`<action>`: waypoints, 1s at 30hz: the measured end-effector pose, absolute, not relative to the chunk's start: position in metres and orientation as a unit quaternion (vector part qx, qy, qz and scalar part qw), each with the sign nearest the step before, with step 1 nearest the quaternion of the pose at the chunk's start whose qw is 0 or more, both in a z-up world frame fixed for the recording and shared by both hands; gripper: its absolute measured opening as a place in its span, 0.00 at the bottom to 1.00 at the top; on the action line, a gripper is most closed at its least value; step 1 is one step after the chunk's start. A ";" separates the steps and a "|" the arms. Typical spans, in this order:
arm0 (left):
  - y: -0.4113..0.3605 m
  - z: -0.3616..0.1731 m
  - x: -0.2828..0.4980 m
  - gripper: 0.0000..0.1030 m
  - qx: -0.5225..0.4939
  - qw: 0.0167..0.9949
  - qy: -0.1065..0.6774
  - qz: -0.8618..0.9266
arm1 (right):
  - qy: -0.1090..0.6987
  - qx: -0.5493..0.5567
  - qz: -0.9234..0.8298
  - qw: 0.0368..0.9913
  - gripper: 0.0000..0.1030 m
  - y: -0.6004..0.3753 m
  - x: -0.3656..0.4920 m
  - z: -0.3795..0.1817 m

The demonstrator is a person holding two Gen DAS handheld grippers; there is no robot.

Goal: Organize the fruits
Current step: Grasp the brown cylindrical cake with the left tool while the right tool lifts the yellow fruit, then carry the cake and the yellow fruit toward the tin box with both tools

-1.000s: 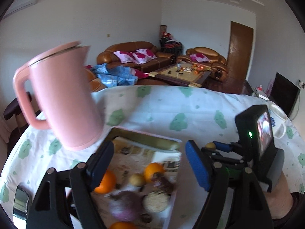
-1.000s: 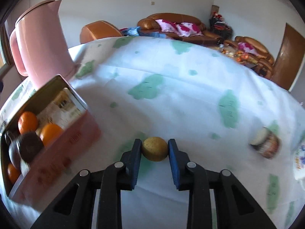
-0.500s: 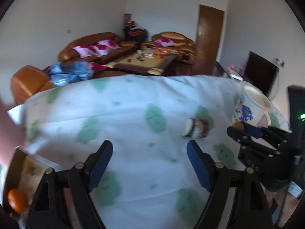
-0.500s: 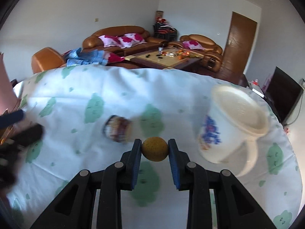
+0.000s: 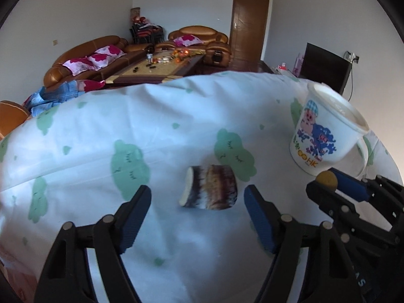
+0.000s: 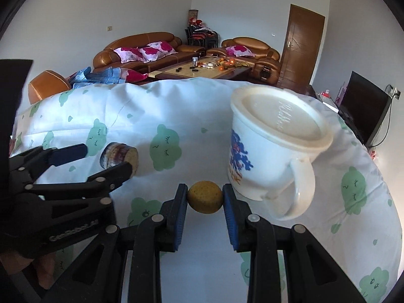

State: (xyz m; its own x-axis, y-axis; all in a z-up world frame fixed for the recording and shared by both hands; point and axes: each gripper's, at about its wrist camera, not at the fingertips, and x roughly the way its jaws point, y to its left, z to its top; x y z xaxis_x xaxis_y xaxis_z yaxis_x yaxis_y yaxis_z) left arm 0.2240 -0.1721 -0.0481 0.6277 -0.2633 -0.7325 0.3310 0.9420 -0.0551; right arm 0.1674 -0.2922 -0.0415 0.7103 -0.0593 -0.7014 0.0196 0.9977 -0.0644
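Matt printed cloth (image 5: 176,106) over worktop; glossy plastic mug (image 6: 272,151) (lidded); rough, dull-skinned yellow fruit (image 6: 205,200).

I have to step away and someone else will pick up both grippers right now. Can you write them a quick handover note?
Right gripper: shut on a small yellow-brown fruit, held above the tablecloth, just left of the white lidded mug.
Left gripper: jaws closing, either side of the striped cut piece lying on the cloth; pads not yet touching it.
Done: one fruit picked up.
Left: grasp the striped piece and put both items away. No fruit tray shows in either view now, so find it first.
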 end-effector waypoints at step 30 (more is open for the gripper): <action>-0.125 -0.038 0.161 0.45 0.024 0.923 0.362 -0.132 | 0.339 -0.023 0.013 0.940 0.29 -0.265 0.146 -0.040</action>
State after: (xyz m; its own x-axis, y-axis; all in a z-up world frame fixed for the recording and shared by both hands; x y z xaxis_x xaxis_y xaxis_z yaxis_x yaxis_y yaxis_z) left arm 0.1610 -0.1254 -0.0377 0.7038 -0.2252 -0.6738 0.2606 0.9642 -0.0500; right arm 0.1459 -0.2655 -0.0399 0.7700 0.0089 -0.6379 -0.0400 0.9986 -0.0344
